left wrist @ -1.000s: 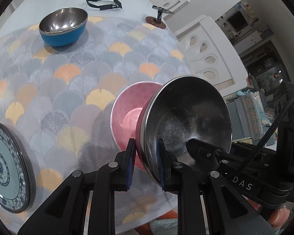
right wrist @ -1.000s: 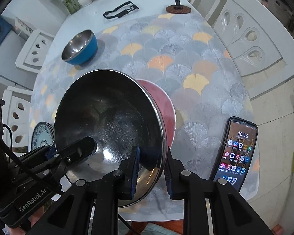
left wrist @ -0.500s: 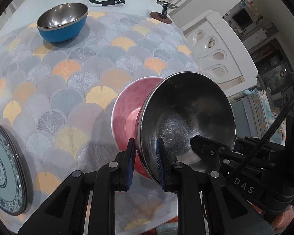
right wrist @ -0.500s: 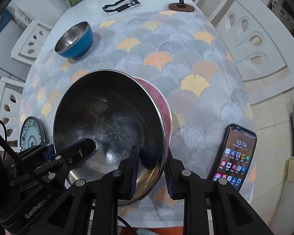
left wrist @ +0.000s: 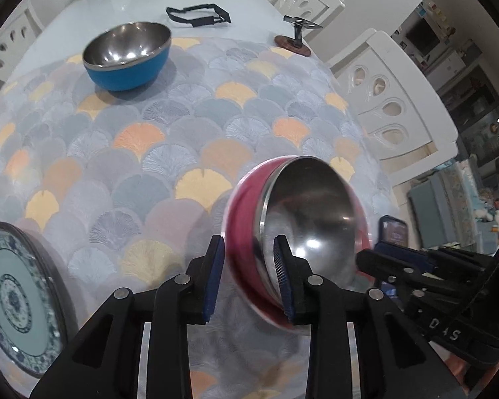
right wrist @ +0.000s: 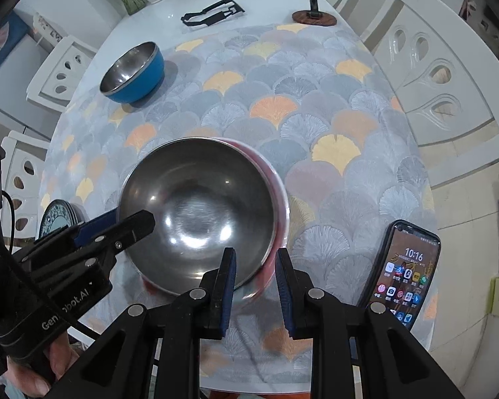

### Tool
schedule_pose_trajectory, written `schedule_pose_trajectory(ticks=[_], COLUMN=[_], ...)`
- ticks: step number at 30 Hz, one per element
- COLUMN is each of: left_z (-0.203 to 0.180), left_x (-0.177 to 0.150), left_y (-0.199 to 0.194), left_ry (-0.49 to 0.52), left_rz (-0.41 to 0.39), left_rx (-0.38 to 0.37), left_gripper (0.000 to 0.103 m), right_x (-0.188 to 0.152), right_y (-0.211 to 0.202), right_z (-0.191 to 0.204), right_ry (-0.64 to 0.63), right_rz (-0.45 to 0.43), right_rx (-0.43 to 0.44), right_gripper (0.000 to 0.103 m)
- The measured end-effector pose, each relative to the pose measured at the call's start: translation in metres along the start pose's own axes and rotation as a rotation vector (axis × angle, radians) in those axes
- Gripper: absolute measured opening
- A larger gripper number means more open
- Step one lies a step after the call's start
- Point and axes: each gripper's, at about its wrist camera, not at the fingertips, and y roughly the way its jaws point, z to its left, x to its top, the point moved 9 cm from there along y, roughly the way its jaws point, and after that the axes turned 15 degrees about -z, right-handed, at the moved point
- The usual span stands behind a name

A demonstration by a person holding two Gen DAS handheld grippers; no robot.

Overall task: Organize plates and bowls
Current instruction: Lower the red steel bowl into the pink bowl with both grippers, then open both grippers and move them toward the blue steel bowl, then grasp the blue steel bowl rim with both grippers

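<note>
Pink bowl (left wrist: 246, 232): between my left gripper (left wrist: 248, 276) fingers, jaws just opening, grip released. My right gripper (right wrist: 254, 286) straddles near rim, contact unclear. Step: setting down. Next: withdraw, fetch blue bowl (left wrist: 126, 56) far ahead.

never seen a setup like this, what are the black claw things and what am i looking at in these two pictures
There is no robot here. A person holds a two-finger gripper in each hand, and each has a wide-angle camera looking along its fingers. One picture is taken from the left gripper, the other from the right gripper.

On the cloth are a blue bowl, a plate and a phone.

Both grippers are at the rim of a red bowl with a steel inside. The right one seems to pinch the rim. The left one's jaws have just been opening, with the rim between them but not pressed.
</note>
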Motion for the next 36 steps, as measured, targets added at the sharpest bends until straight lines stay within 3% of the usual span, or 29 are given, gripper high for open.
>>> schedule_pose_trajectory(ticks=[2, 7, 12, 17, 19, 22, 23, 25, 29, 33, 36], left_z=[0.006, 0.013, 0.015, 0.042, 0.059, 0.081, 0.09, 0.109, 0.148, 0.18, 0.194], left_x=[-0.004, -0.011, 0.018, 0.077, 0.108, 0.141, 0.151, 0.168, 0.186, 0.187, 0.185], left_y=[0.002, 0.007, -0.016, -0.045, -0.056, -0.059, -0.057, -0.051, -0.012, 0.033, 0.059], left_ry=[0.003, -0.064, -0.056, -0.098, -0.124, -0.169, -0.19, -0.237, -0.291, -0.371, -0.391], left_rz=[0.006, 0.046, -0.049, -0.178, -0.23, -0.261, -0.266, -0.284, -0.253, -0.19, -0.151], left_rx=[0.022, -0.007, -0.025, 0.002, 0.009, 0.013, 0.015, 0.016, 0.077, 0.086, 0.102], left_gripper=[0.029, 0.027, 0.027, 0.028, 0.03, 0.051, 0.065, 0.07, 0.067, 0.054, 0.05], right_x=[0.0, 0.001, 0.028, 0.082, 0.108, 0.148, 0.161, 0.184, 0.221, 0.234, 0.239], right_y=[-0.001, 0.0, -0.017, -0.036, -0.038, -0.033, -0.029, -0.013, 0.038, 0.091, 0.13], right_z=[0.002, 0.003, 0.009, 0.044, 0.063, 0.093, 0.102, 0.115, 0.138, 0.145, 0.143], right_ry=[-0.024, -0.062, -0.064, -0.088, -0.1, -0.081, -0.065, -0.046, -0.081, -0.121, -0.132], right_rz=[-0.004, -0.001, -0.056, -0.143, -0.164, -0.17, -0.163, -0.14, -0.111, -0.064, -0.018], right_rx=[-0.005, -0.012, 0.038, 0.164, 0.223, 0.324, 0.365, 0.404, 0.351, 0.301, 0.286], right_gripper=[0.024, 0.024, 0.024, 0.025, 0.034, 0.051, 0.052, 0.052, 0.052, 0.052, 0.051])
